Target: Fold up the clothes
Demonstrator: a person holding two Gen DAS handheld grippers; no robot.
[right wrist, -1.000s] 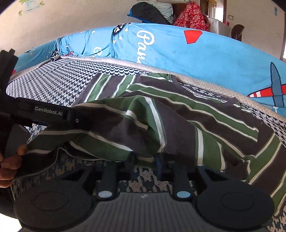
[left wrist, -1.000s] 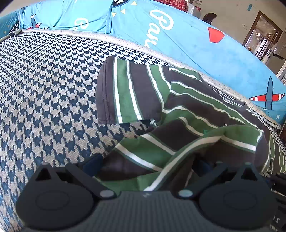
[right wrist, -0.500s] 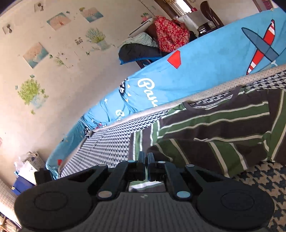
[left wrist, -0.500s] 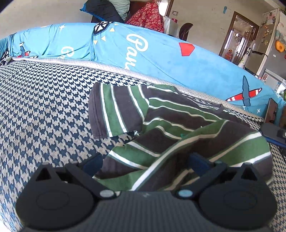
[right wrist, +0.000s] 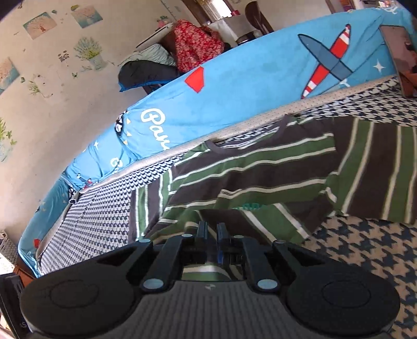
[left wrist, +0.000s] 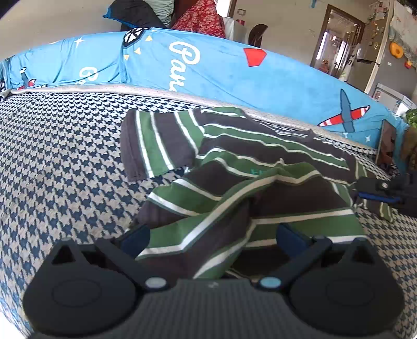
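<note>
The shirt (left wrist: 234,161), striped green, dark grey and white, lies on the houndstooth bed (left wrist: 65,161). Its long axis runs from the tools away toward the blue cover (left wrist: 221,73): collar (right wrist: 260,140) at the far end by the bed's pale edging, hem at the near end. One short sleeve (left wrist: 153,146) lies flat, sticking out ahead and to the left of the left tool (left wrist: 212,236). The other sleeve (right wrist: 378,172) spreads ahead and to the right of the right tool (right wrist: 211,229). The near part of the shirt is lifted off the bed and bunched, its stripes slanting across those of the flat part behind it.

In the left wrist view a fold of this lifted cloth passes between the left tool's blue-padded fingers (left wrist: 135,238), which stand wide apart. Whether the pads press on the cloth cannot be told.

The right tool's fingers (right wrist: 202,230) are drawn nearly together, with a strip of green and white cloth between them close to the tool's body; it is clamped on the shirt. Its jaws have just been opening a little, with the cloth between them. In the left wrist view this tool shows at the right edge, gripping the shirt's side.

Beyond the blue cover, with its plane print (right wrist: 328,62), a pile of clothes (right wrist: 195,47) lies far ahead of the right tool, before a wall with pictures (right wrist: 39,24).
</note>
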